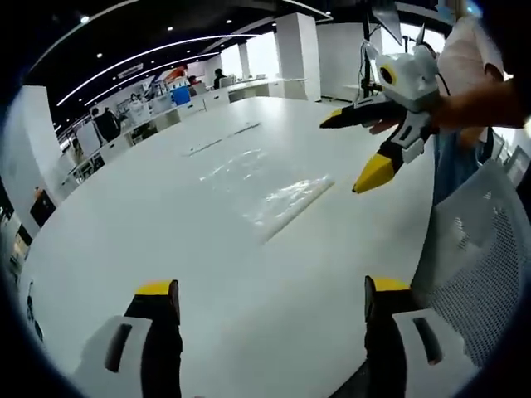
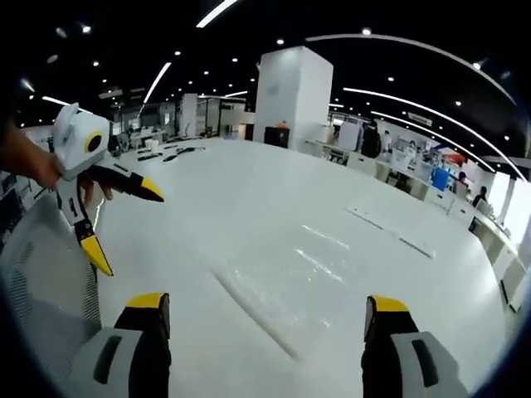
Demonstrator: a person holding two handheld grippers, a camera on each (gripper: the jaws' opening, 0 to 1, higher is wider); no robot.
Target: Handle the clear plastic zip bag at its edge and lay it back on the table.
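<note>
Left gripper [image 1: 271, 297]: jaws spread wide, holding nothing, raised over the near part of the white bench [image 1: 124, 215]. Clear plastic zip bag [image 1: 270, 192]: flat on the bench between the two grippers, touched by neither, zip strip along one edge. Right gripper [image 2: 268, 311]: jaws wide apart, holding nothing, above the bench; mesh chair [image 1: 485, 249] just beside.
</note>
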